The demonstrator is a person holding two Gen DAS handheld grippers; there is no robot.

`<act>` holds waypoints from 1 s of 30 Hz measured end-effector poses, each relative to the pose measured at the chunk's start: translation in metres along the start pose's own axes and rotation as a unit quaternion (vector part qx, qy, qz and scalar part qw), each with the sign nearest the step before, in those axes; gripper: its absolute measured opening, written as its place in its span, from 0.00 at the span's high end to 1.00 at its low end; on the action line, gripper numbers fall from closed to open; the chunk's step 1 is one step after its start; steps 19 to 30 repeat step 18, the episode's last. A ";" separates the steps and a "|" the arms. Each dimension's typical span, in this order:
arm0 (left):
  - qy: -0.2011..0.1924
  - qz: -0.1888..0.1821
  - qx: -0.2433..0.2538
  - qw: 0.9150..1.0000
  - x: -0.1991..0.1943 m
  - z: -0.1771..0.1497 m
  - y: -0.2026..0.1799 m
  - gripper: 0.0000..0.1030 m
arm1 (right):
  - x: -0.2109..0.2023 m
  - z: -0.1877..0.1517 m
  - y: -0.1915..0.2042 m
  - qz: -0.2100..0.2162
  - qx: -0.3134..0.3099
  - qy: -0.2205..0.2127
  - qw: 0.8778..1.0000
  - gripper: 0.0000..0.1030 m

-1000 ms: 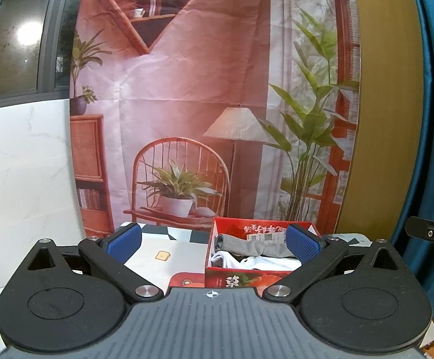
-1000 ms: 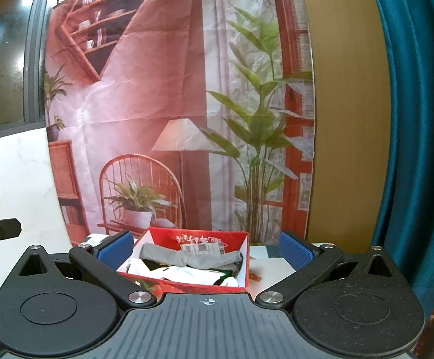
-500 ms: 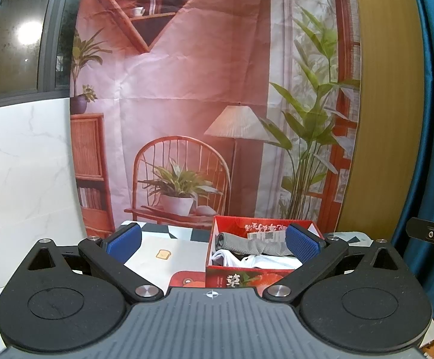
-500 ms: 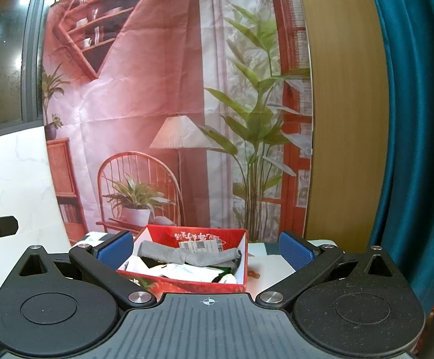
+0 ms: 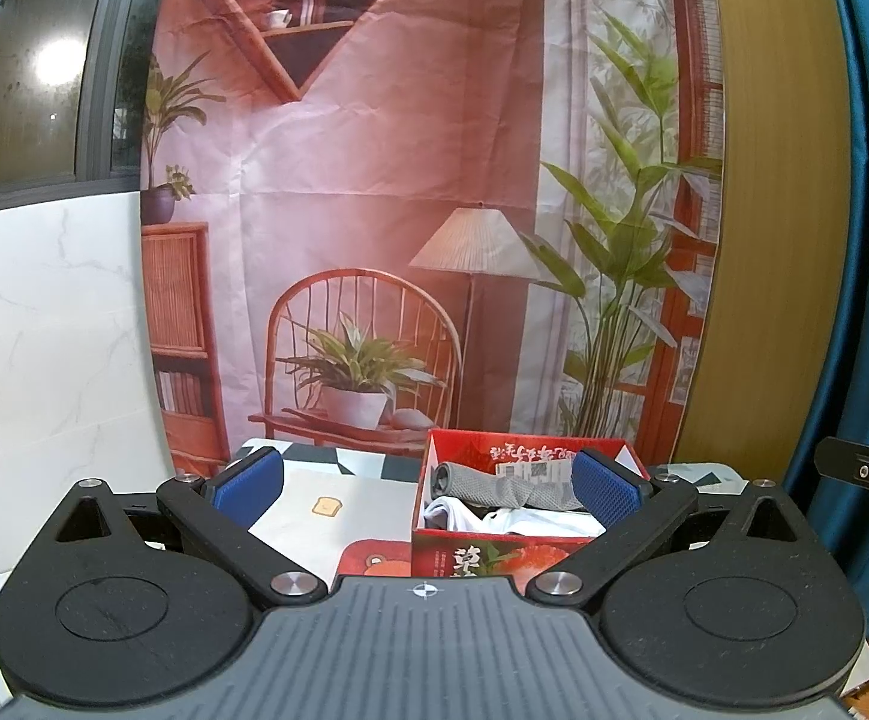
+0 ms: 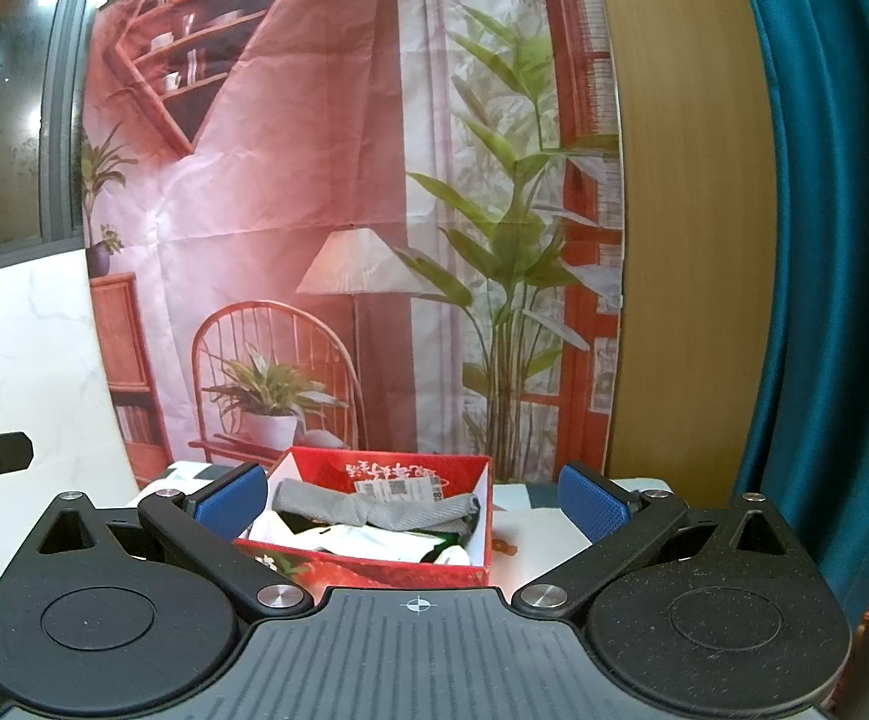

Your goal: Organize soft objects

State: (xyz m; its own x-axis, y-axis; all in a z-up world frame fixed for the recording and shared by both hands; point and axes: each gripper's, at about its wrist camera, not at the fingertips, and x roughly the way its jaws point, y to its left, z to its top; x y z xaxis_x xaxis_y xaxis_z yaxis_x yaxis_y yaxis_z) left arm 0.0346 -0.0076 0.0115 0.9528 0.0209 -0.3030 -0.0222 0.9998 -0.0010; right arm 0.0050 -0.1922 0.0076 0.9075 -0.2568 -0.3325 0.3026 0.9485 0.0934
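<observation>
Currently, both grippers are held level, above the near edge of the table (image 5: 368, 489), and face a red cardboard box (image 5: 494, 555). The left gripper (image 5: 428, 483) has its jaws spread wide, with nothing between the blue pads (image 5: 251, 477). The right gripper (image 6: 416, 495) is likewise spread wide and empty; the box appears between its blue pads (image 6: 590, 504) in the right wrist view, but lies farther back and is not touched.

Box contents: a grey knitted sock (image 6: 374, 510) lies rolled across the top of the pile. White fabric (image 6: 374, 543) lies beneath it, with dark green or black trim showing at the right corner. A white paper tag (image 6: 401, 487) rests at the rear of the pile, against the back wall of the box. The tag carries a square code and fine print that is too small to read.

Markings: the inner back wall of the box shows a row of white characters (image 5: 533, 453), not legible at this size. The front wall shows white characters (image 5: 464, 561) next to a printed fruit-and-leaf picture; the gripper body partly hides them.

Table surface: a light cloth with dark geometric patches and a small toast-shaped print (image 5: 325, 506). The box stands on this cloth, right of centre in the left wrist view.

Behind the table hangs a printed backdrop (image 5: 374, 180) showing a chair, a lamp, shelves and plants. A teal curtain (image 6: 824, 240) hangs at the right.
</observation>
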 end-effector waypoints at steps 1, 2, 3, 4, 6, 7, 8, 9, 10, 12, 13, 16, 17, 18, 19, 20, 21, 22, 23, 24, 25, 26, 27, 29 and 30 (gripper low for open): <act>0.001 0.000 0.000 1.000 0.001 0.000 0.000 0.00 | 0.000 0.000 0.000 0.000 0.000 0.000 1.000 0.00; 0.001 -0.001 0.000 1.000 0.001 0.000 0.001 0.00 | 0.000 0.000 0.000 0.000 0.000 0.000 1.000 0.00; 0.002 -0.001 -0.001 1.000 0.001 -0.001 0.001 0.00 | 0.000 0.000 0.000 0.000 0.000 0.000 1.000 0.00; 0.002 -0.001 -0.001 1.000 0.001 -0.001 0.000 0.00 | 0.000 0.000 0.000 0.000 0.000 0.000 1.000 0.00; 0.002 -0.001 -0.001 1.000 0.001 -0.002 0.000 0.00 | 0.000 0.001 0.000 0.000 0.000 0.000 1.000 0.00; 0.002 -0.002 -0.001 1.000 0.001 -0.002 0.001 0.00 | 0.000 0.000 0.000 0.000 0.000 0.001 1.000 0.00; 0.002 -0.002 0.000 1.000 0.001 -0.002 0.000 0.00 | 0.000 0.001 0.000 0.000 0.000 0.000 1.000 0.00; 0.002 -0.002 0.000 1.000 0.000 -0.002 0.000 0.00 | 0.000 0.001 0.000 0.000 0.000 0.000 1.000 0.00; 0.002 -0.002 0.001 1.000 0.000 -0.002 0.000 0.00 | 0.000 0.001 0.000 0.000 -0.001 0.001 1.000 0.00; 0.002 -0.002 0.001 1.000 0.000 -0.002 -0.001 0.00 | 0.000 -0.001 -0.001 0.000 0.000 0.001 1.000 0.00; 0.002 -0.001 0.001 1.000 0.000 -0.002 -0.001 0.00 | 0.000 0.000 -0.001 0.000 0.000 0.001 1.000 0.00; 0.001 -0.002 0.001 1.000 0.000 -0.002 -0.001 0.00 | 0.000 0.000 -0.001 0.000 -0.001 0.001 1.000 0.00; 0.001 -0.002 0.001 1.000 0.000 -0.002 -0.001 0.00 | 0.001 0.000 -0.001 0.000 -0.001 0.001 1.000 0.00; 0.002 -0.002 0.001 1.000 0.000 -0.002 -0.001 0.00 | 0.001 0.000 -0.001 0.000 -0.001 0.001 1.000 0.00; 0.002 -0.002 0.001 1.000 0.000 -0.002 -0.001 0.00 | 0.001 0.000 -0.001 0.000 -0.001 0.001 1.000 0.00; 0.002 -0.002 0.001 1.000 0.000 -0.002 -0.001 0.00 | 0.001 0.000 -0.001 0.000 -0.001 0.001 1.000 0.00; 0.002 -0.002 0.001 1.000 0.000 -0.002 -0.001 0.00 | 0.001 0.000 -0.001 0.000 -0.001 0.001 1.000 0.00; 0.002 -0.002 0.001 1.000 0.000 -0.002 -0.001 0.00 | 0.001 0.000 -0.001 0.000 -0.001 0.001 1.000 0.00; 0.002 -0.002 0.001 1.000 0.000 -0.002 -0.001 0.00 | 0.001 0.000 -0.001 0.000 -0.001 0.001 1.000 0.00; 0.002 -0.002 0.001 1.000 0.000 -0.002 -0.001 0.00 | 0.001 0.000 -0.001 0.000 -0.001 0.001 1.000 0.00; 0.002 -0.002 0.001 1.000 0.000 -0.002 -0.001 0.00 | 0.001 0.000 -0.001 0.000 -0.001 0.001 1.000 0.00; 0.002 -0.002 0.001 1.000 0.000 -0.002 -0.001 0.00 | 0.001 0.000 -0.001 0.000 -0.001 0.001 1.000 0.00; 0.002 -0.002 0.001 1.000 0.000 -0.002 -0.001 0.00 | 0.001 0.000 -0.001 0.000 -0.001 0.001 1.000 0.00; 0.002 -0.002 0.001 1.000 0.000 -0.002 -0.001 0.00 | 0.001 0.000 -0.001 0.000 -0.001 0.001 1.000 0.00; 0.002 -0.002 0.001 1.000 0.000 -0.002 -0.001 0.00 | 0.001 0.000 -0.001 0.000 -0.001 0.001 1.000 0.00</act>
